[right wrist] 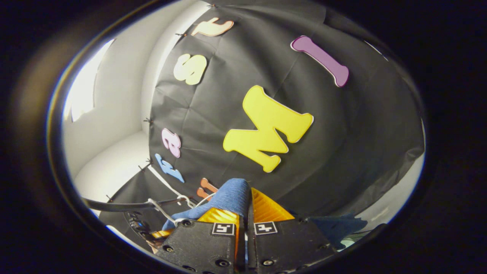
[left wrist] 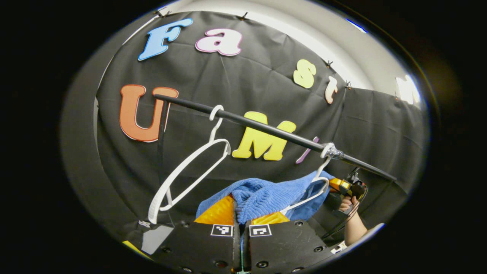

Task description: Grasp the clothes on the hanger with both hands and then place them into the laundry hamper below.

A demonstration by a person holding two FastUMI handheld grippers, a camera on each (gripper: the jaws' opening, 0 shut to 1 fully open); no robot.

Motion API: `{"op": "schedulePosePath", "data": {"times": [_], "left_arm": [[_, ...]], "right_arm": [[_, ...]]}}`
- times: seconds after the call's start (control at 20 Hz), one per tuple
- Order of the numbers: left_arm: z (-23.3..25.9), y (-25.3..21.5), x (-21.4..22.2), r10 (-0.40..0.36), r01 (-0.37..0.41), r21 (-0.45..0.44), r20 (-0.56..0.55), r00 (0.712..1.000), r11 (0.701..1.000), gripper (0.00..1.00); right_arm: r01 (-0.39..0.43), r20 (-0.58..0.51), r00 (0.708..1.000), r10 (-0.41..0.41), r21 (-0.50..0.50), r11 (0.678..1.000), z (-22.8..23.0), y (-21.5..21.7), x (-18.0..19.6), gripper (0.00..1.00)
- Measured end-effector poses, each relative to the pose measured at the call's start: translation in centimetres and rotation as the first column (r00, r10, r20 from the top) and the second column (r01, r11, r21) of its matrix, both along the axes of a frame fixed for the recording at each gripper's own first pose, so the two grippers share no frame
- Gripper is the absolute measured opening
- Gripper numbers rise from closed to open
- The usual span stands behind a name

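Both grippers, left and right, are clenched on the blue knitted garment, draped over 1 white wire hanger near the black rail's right end; lowering into the hamper remains.

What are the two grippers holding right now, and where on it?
Both grip the blue garment: left gripper pinches a bunched fold, right gripper another fold; exact part unclear.
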State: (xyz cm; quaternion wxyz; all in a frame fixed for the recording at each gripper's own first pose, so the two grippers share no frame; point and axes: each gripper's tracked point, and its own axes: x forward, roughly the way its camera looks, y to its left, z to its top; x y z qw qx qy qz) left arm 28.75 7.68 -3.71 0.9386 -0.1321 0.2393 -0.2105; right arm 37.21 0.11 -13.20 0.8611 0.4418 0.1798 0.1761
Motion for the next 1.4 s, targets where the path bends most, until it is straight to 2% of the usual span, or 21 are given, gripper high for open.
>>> {"op": "schedulePosePath", "data": {"times": [0.35, 0.4, 0.45, 0.5, 0.6, 0.65, 0.8, 1.2, 1.4], "left_arm": [[-3.1, 1.0, 0.8, -0.05, 0.053, 0.039, -0.09, 0.995, 0.998, 0.02], [-3.6, 1.2, 0.9, -0.051, 0.056, 0.043, -0.097, 0.994, 0.998, 0.07], [-3.9, 1.3, 0.9, -0.051, 0.056, 0.045, -0.105, 0.993, 0.997, 0.07], [-4.3, 1.4, 0.9, -0.052, 0.057, 0.045, -0.108, 0.993, 0.997, 0.02], [-5.6, 1.6, 1.2, -0.054, 0.06, 0.049, -0.124, 0.991, 0.997, 0.02], [-6.3, 1.6, 1.2, -0.052, 0.06, 0.055, -0.139, 0.989, 0.997, 0.07], [-8.6, 2.2, 0.1, -0.041, 0.058, 0.088, -0.181, 0.983, 0.994, 0.02], [-11.2, 1.8, -1.5, -0.026, 0.047, 0.114, -0.184, 0.983, 0.992, 0.02], [-11.9, 1.6, -2.9, -0.008, 0.038, 0.182, -0.164, 0.986, 0.983, 0.02]], "right_arm": [[-0.051, -0.075, 0.996, 0.05, -0.014, 0.999, -3.7, 0.7, 0.9, 0.06], [-0.053, -0.084, 0.995, 0.052, -0.008, 0.999, -4.2, 0.7, 0.9, 0.06], [-0.058, -0.097, 0.994, 0.056, -0.014, 0.998, -4.7, 0.8, 0.9, 0.06], [-0.058, -0.109, 0.993, 0.054, -0.027, 0.998, -5.4, 0.7, 1.0, 0.06], [-0.058, -0.134, 0.99, 0.053, -0.033, 0.998, -6.7, 0.6, 0.9, 0.06], [-0.061, -0.148, 0.987, 0.054, -0.037, 0.997, -7.2, 0.6, 0.7, 0.06], [-0.065, -0.189, 0.981, 0.053, -0.056, 0.996, -9.5, 0.3, -0.2, 0.06], [-0.048, -0.252, 0.967, 0.022, -0.096, 0.994, -12.7, -0.3, -2.8, 0.06], [-0.037, -0.279, 0.96, 0.005, -0.109, 0.993, -13.8, -0.3, -4.5, 0.06]]}}
